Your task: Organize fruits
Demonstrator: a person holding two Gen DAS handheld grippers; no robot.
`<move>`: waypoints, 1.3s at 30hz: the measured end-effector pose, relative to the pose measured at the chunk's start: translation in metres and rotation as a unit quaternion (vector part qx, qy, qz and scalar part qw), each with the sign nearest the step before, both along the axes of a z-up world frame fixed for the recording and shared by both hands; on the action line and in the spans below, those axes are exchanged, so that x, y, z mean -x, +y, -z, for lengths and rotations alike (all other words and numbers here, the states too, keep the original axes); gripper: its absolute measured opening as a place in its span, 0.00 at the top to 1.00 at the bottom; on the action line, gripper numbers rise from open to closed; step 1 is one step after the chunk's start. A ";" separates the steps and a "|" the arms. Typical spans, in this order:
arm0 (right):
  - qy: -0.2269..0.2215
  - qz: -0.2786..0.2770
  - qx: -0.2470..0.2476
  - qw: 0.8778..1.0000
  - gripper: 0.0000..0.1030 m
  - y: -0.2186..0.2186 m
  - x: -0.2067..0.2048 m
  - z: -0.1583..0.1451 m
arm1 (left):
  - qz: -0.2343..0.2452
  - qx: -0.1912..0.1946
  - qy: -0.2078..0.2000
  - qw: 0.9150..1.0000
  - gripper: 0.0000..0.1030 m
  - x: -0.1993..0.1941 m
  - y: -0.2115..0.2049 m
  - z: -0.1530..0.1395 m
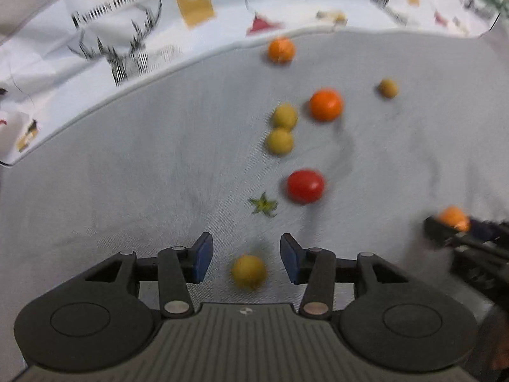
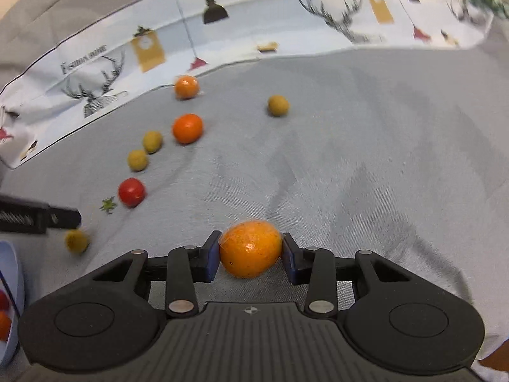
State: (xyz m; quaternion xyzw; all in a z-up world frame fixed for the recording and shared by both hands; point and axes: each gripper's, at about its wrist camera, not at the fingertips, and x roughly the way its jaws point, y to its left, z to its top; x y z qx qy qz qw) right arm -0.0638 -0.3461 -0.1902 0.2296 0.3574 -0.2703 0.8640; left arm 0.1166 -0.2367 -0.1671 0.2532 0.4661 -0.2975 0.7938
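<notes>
My left gripper (image 1: 246, 256) stands open over the grey cloth (image 1: 127, 191). A small yellow-green fruit (image 1: 248, 271) lies between its blue pads (image 1: 203, 258), with a gap on each side. My right gripper (image 2: 250, 254) is shut on an orange fruit (image 2: 250, 248), held just above the cloth. In the left wrist view this gripper (image 1: 445, 232) shows at the right edge with the orange fruit (image 1: 453, 218). Ahead lie a red tomato (image 1: 305, 186), two yellow-green fruits (image 1: 280, 141) touching each other, two orange fruits (image 1: 326, 104) and a lone brownish-green fruit (image 1: 387, 88).
A green calyx (image 1: 263, 205) lies loose beside the red tomato. A pale blue bowl (image 2: 14, 273) holding red and orange fruit shows at the lower left of the right wrist view. A white cloth printed with deer (image 1: 127, 51) borders the grey cloth at the back.
</notes>
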 end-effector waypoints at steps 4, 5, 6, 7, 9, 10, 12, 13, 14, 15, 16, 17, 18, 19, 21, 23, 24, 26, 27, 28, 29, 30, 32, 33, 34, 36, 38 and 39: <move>-0.005 -0.006 0.005 1.000 0.60 0.000 -0.006 0.005 | -0.006 0.005 0.032 0.999 0.73 -0.010 0.009 0.015; -0.004 -0.009 0.008 1.000 0.60 0.001 -0.008 0.005 | -0.006 0.004 0.028 1.000 0.73 -0.009 0.010 0.014; -0.004 -0.012 0.012 1.000 0.60 0.002 -0.009 0.005 | -0.007 0.003 0.021 1.000 0.73 -0.007 0.012 0.012; -0.004 -0.015 0.015 1.000 0.60 0.003 -0.010 0.005 | -0.008 0.007 0.016 1.000 0.73 -0.005 0.015 0.007; -0.008 -0.018 0.013 1.000 0.60 0.003 -0.009 0.004 | -0.011 0.018 0.010 1.000 0.73 0.001 0.022 -0.007; -0.011 -0.020 0.011 1.000 0.60 0.003 -0.007 0.001 | -0.014 0.022 0.005 1.000 0.73 0.005 0.025 -0.015; -0.011 -0.022 0.015 1.000 0.60 0.007 -0.003 -0.009 | -0.024 0.027 -0.008 0.999 0.73 0.018 0.037 -0.040; -0.012 -0.024 0.018 0.999 0.60 0.011 0.000 -0.016 | -0.032 0.022 -0.013 0.999 0.73 0.025 0.044 -0.053; -0.013 -0.028 0.016 0.999 0.60 0.016 0.004 -0.026 | -0.041 0.017 -0.017 0.999 0.73 0.032 0.050 -0.067; -0.020 -0.034 0.011 0.999 0.60 0.022 0.009 -0.036 | -0.050 0.011 -0.022 0.998 0.73 0.039 0.057 -0.079; -0.029 -0.040 0.001 0.999 0.60 0.028 0.015 -0.047 | -0.062 0.003 -0.027 0.998 0.73 0.048 0.066 -0.092; -0.038 -0.049 -0.009 0.998 0.60 0.037 0.022 -0.060 | -0.073 -0.005 -0.029 0.997 0.73 0.056 0.076 -0.104; -0.046 -0.059 -0.016 0.997 0.60 0.046 0.028 -0.072 | -0.085 -0.011 -0.031 0.996 0.73 0.064 0.086 -0.114; -0.054 -0.072 -0.021 0.996 0.60 0.057 0.035 -0.085 | -0.097 -0.017 -0.032 0.995 0.73 0.072 0.098 -0.125; -0.071 -0.101 -0.028 0.992 0.60 0.081 0.048 -0.109 | -0.118 -0.018 -0.026 0.993 0.73 0.085 0.121 -0.141; -0.083 -0.132 -0.025 0.987 0.60 0.108 0.059 -0.130 | -0.134 -0.015 -0.023 0.991 0.73 0.100 0.146 -0.153; -0.088 -0.148 -0.019 0.985 0.60 0.123 0.065 -0.139 | -0.141 -0.015 -0.025 0.990 0.73 0.108 0.159 -0.158; -0.096 -0.175 -0.010 0.980 0.60 0.147 0.076 -0.155 | -0.151 -0.012 -0.030 0.988 0.73 0.125 0.184 -0.167; -0.100 -0.189 -0.008 0.977 0.60 0.159 0.081 -0.161 | -0.156 -0.012 -0.034 0.987 0.73 0.133 0.195 -0.171; -0.102 -0.201 -0.008 0.974 0.60 0.169 0.085 -0.166 | -0.160 -0.011 -0.037 0.986 0.73 0.140 0.204 -0.173; -0.103 -0.214 -0.005 0.971 0.60 0.179 0.089 -0.171 | -0.166 -0.008 -0.039 0.985 0.73 0.148 0.216 -0.176; -0.104 -0.224 0.000 0.969 0.60 0.189 0.093 -0.175 | -0.170 -0.005 -0.040 0.985 0.73 0.154 0.224 -0.178; -0.103 -0.244 0.017 0.964 0.60 0.206 0.099 -0.183 | -0.180 0.002 -0.046 0.983 0.73 0.167 0.243 -0.183; -0.104 -0.250 0.025 0.962 0.60 0.214 0.102 -0.186 | -0.183 0.004 -0.049 0.982 0.73 0.172 0.249 -0.184; -0.105 -0.254 0.031 0.961 0.60 0.219 0.104 -0.190 | -0.188 0.007 -0.052 0.981 0.73 0.176 0.255 -0.186; -0.106 -0.258 0.040 0.959 0.60 0.230 0.109 -0.196 | -0.194 0.017 -0.055 0.979 0.73 0.184 0.266 -0.190; -0.108 -0.261 0.049 0.958 0.60 0.237 0.114 -0.201 | -0.199 0.026 -0.058 0.978 0.73 0.192 0.277 -0.194; -0.109 -0.264 0.053 0.957 0.60 0.240 0.117 -0.203 | -0.201 0.030 -0.059 0.977 0.73 0.195 0.280 -0.195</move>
